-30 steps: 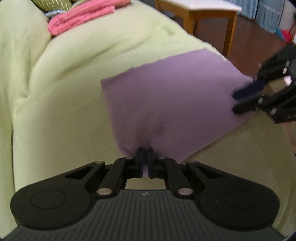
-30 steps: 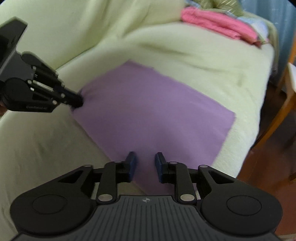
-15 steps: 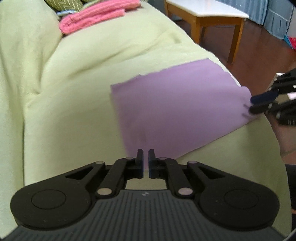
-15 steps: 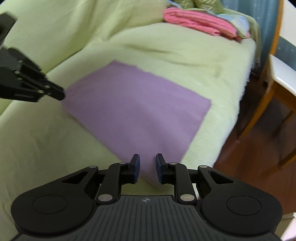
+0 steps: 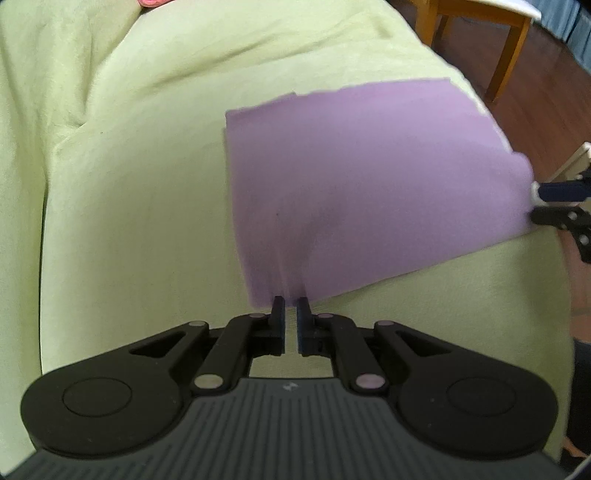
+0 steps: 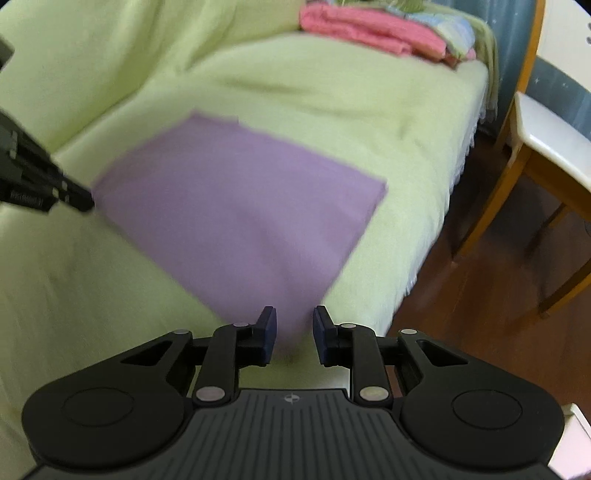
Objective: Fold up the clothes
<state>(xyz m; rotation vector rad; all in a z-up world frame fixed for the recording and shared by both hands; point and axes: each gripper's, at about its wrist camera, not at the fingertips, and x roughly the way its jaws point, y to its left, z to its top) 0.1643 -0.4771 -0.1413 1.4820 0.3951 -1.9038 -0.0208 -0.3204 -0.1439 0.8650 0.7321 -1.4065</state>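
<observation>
Both claws sit at near corners of the purple cloth (image 5: 369,184), and neither has it clamped: the left gripper (image 5: 290,312) has a narrow gap between its fingers with green cover showing through, its tips just at the cloth's near corner, while the right gripper (image 6: 294,325) is parted wider, straddling the corner nearest it — the fabric passes between the fingers without being pinched. The cloth itself is a flat purple rectangle lying spread on the lime-green sofa cover (image 6: 332,92), near the seat's front edge; its edges look soft and blurred in both views. From the left wrist view the right claw's dark fingertips show at the cloth's far right corner, and from the right wrist view the left claw shows at the cloth's left corner. Further along the seat lies a pile of pink folded clothes (image 6: 365,31) with paler fabrics beside it. Past the sofa's end stands a wooden table with a white top (image 6: 546,133) on a dark wooden floor (image 6: 498,288).
</observation>
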